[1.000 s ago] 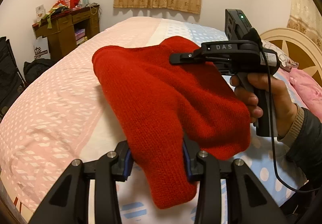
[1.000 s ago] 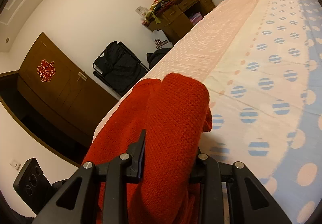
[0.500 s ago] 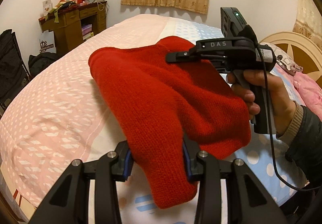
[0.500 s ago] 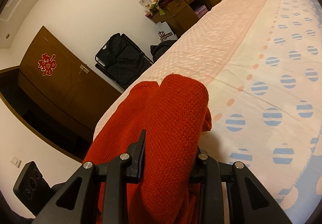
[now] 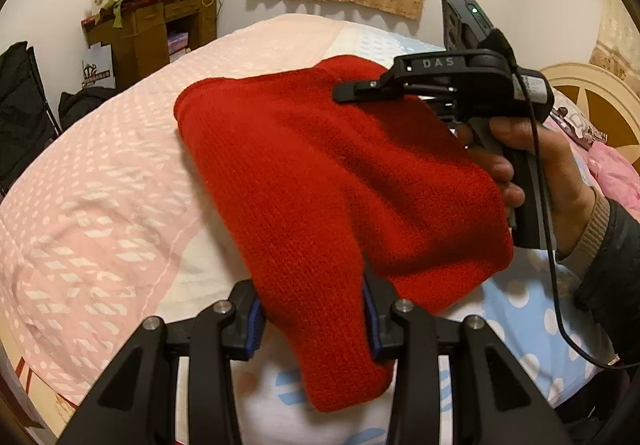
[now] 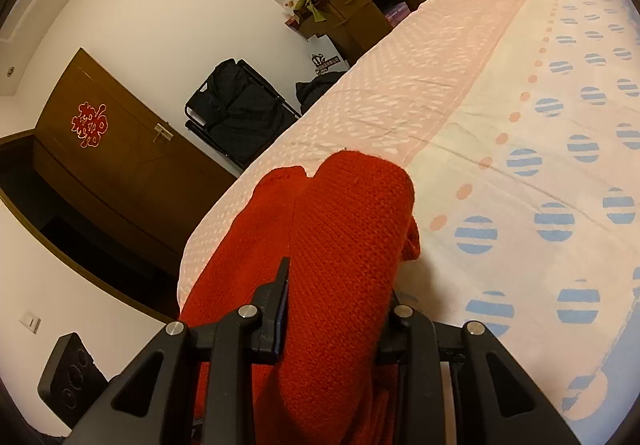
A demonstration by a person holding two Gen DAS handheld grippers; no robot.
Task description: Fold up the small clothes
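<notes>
Pinching a thick bunch of knit between its blue-edged pads, the left gripper (image 5: 312, 319) holds the near end of the red knitted garment (image 5: 320, 173), a short flap of which hangs down past its fingers toward the camera. Ahead of this gripper the garment spreads out in the air above the bed (image 5: 100, 185), sloping up and away to a far corner on the left. To the front and right of it, the right gripper (image 5: 400, 93) comes in sideways, a hand (image 5: 532, 161) (with a ribbed cuff and a dark sleeve) wrapped round its handle; its tip lies at the garment's far upper edge.

Seen from its own camera, the right gripper (image 6: 332, 319) is also clamped on the red knitted garment (image 6: 344, 245), a fat rounded fold filling the space between its fingers and bulging forward beyond them. More of the cloth falls away to the left of and below it. Beyond and to the right of that fold stretches the bed (image 6: 520, 185), its cover pink on the far side and white with blue striped dots nearer.
</notes>
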